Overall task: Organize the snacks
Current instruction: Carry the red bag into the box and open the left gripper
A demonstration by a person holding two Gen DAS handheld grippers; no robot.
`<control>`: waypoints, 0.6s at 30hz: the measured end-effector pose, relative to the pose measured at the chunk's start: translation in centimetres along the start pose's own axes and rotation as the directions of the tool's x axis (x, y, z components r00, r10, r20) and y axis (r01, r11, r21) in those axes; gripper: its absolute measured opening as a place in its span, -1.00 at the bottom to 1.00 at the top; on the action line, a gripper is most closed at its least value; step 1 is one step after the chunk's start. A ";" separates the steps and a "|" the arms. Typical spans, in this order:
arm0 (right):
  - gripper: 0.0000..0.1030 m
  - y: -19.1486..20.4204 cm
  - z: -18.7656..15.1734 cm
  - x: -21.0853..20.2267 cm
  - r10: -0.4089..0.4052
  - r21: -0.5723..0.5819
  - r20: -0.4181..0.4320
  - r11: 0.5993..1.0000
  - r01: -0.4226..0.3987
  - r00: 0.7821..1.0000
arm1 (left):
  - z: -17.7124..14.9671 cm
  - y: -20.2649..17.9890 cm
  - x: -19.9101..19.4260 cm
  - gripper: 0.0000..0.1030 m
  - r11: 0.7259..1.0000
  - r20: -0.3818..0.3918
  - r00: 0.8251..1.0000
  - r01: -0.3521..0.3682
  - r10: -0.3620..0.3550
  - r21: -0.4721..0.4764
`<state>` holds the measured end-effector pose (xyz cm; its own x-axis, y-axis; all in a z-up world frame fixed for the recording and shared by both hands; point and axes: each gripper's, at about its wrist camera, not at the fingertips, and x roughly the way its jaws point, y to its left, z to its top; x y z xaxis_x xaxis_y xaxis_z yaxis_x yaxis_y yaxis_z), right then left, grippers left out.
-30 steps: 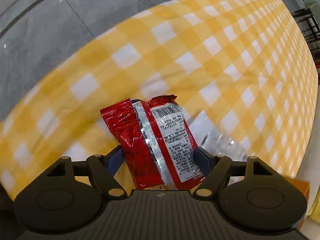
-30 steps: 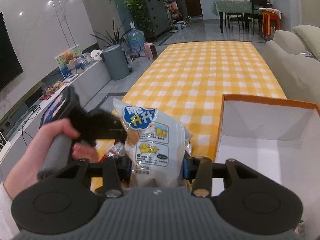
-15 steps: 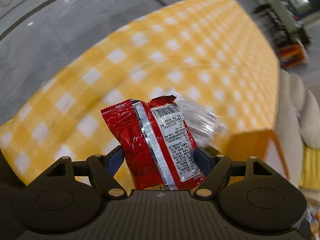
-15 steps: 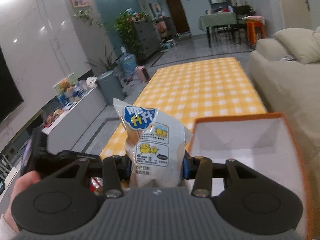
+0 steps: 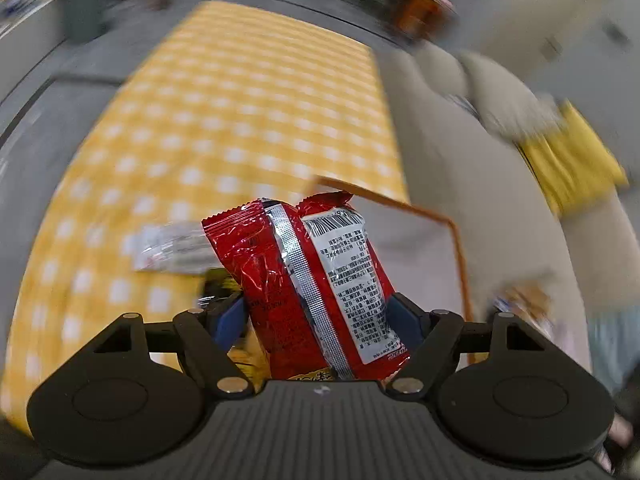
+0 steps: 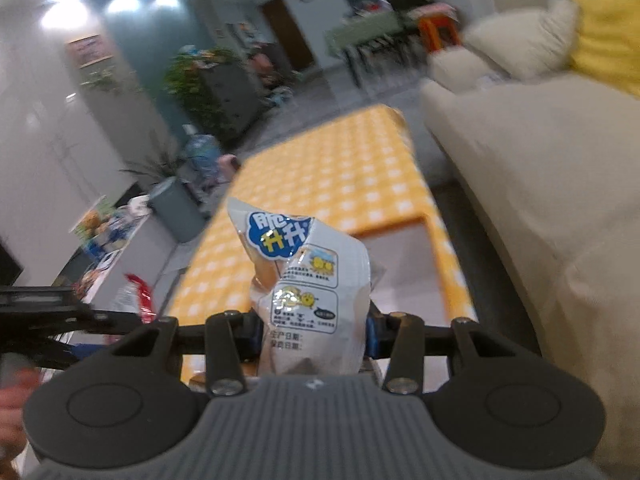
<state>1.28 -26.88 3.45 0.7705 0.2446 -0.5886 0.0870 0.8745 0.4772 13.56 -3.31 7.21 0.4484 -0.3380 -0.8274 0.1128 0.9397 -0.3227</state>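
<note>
The left gripper (image 5: 316, 316) is clamped on a red foil snack packet with a silver seam and white label (image 5: 308, 280), held above the near end of the yellow-and-white checked tablecloth (image 5: 240, 120). Only this view shows a clear crinkled wrapper (image 5: 172, 248) lying on the cloth beside the packet. The right gripper (image 6: 314, 330) is clamped on a white snack bag with a blue logo (image 6: 308, 292), over the orange-rimmed, white-lined open box (image 6: 400, 256). Only the right wrist view shows the beige sofa (image 6: 540, 184) sharply and the potted plants (image 6: 192, 84).
</note>
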 end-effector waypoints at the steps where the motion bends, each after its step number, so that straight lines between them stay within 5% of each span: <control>1: -0.16 -1.0 -0.2 0.2 0.000 0.034 -0.012 0.999 0.000 1.000 | 0.0 -0.9 0.3 0.70 0.999 -0.017 1.000 0.008 -0.007 0.052; 7: -0.16 -4.4 -0.6 -0.6 0.030 0.138 0.021 0.990 -0.033 0.999 | -0.8 -7.2 4.5 0.70 0.927 -0.142 0.987 -0.015 0.073 0.376; 18: -0.16 -8.2 -0.4 -4.4 0.059 0.224 0.125 0.971 -0.086 0.990 | -3.4 -11.2 16.8 0.70 0.804 -0.258 0.897 -0.156 0.358 0.574</control>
<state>-3.07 -34.93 1.91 0.8470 0.2412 -0.4737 0.1601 0.7340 0.6600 16.82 -19.73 -4.67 0.2142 0.0203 -0.9766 0.5299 0.8375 0.1336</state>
